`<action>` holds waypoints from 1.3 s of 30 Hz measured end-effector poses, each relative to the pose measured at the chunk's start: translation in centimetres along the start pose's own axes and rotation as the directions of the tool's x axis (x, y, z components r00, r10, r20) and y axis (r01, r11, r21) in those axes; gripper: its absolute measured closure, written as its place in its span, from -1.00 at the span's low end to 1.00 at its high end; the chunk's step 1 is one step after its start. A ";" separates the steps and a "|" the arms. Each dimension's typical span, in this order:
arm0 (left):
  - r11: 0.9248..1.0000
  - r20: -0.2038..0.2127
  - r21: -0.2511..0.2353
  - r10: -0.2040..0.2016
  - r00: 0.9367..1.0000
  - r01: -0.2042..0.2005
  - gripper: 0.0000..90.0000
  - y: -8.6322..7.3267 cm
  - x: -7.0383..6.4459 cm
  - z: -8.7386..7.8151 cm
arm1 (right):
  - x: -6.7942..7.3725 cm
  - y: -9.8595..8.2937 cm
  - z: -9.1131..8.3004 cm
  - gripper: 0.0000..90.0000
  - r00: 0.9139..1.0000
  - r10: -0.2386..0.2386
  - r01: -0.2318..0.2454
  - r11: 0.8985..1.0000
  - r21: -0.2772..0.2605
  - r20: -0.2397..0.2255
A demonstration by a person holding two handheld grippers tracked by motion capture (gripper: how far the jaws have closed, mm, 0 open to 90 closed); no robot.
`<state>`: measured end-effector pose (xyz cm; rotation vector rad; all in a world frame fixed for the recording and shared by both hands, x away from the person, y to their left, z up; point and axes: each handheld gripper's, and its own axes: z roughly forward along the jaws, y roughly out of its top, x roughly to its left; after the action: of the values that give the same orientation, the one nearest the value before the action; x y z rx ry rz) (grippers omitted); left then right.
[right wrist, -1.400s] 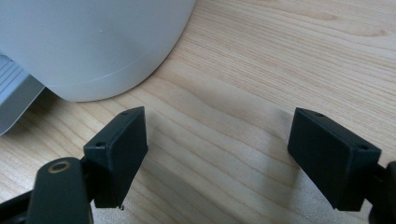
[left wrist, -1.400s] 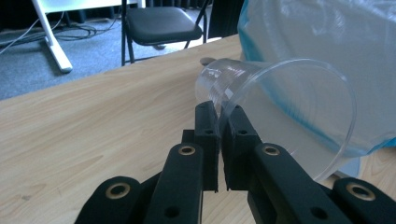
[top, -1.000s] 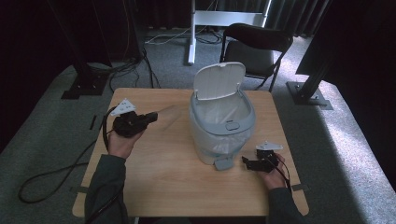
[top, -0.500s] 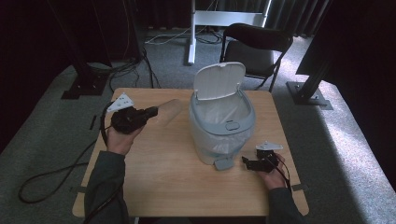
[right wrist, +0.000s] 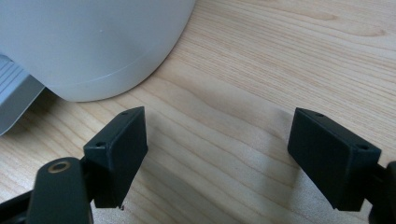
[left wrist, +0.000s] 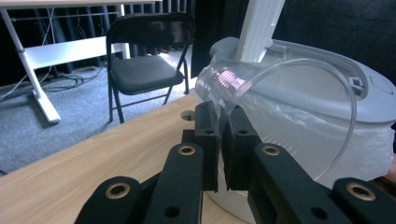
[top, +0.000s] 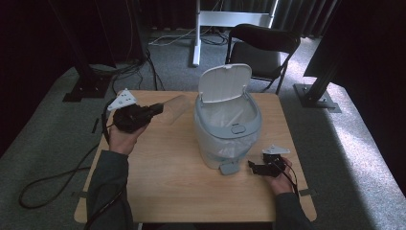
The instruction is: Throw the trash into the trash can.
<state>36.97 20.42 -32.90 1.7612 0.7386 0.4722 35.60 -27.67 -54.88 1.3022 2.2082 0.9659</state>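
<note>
My left gripper (top: 157, 109) (left wrist: 219, 135) is shut on the rim of a clear plastic cup (top: 175, 107) (left wrist: 285, 107), held on its side above the table's back left, mouth toward the camera. Just right of the cup stands a grey pedal bin (top: 227, 129) (left wrist: 327, 93) with its lid (top: 224, 82) raised and a white liner inside. My right gripper (top: 253, 166) (right wrist: 217, 154) rests low on the table near the bin's base (right wrist: 93, 42), jaws wide apart, nothing between them. The bin's foot pedal (top: 229, 167) points at the table's front.
The wooden table (top: 158, 187) has bare room in front of the bin and at the left. A black folding chair (top: 263, 48) (left wrist: 144, 60) stands behind the table, with a white stand (top: 225, 19) on the carpet beyond. A cable (top: 52, 182) trails off the table's left side.
My left gripper has carried the cup to the right and a little higher, closer to the bin. The right gripper has stayed in place.
</note>
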 end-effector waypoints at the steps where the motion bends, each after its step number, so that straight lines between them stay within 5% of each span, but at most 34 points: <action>1: 1.000 0.001 -0.002 0.001 1.000 -0.001 0.91 0.1 0.0 0.0 | 0.0 0.0 0.0 -0.57 1.000 0.000 0.000 1.000 0.000 0.000; 39: 0.998 0.084 -0.025 0.051 0.995 -0.050 0.90 3.0 -2.4 2.5 | 0.0 0.0 0.0 -0.58 1.000 0.000 0.000 1.000 0.000 0.000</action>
<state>37.60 16.45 -30.69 1.7711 0.6279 0.4351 35.60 -27.67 -54.88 1.3024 2.2080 0.9660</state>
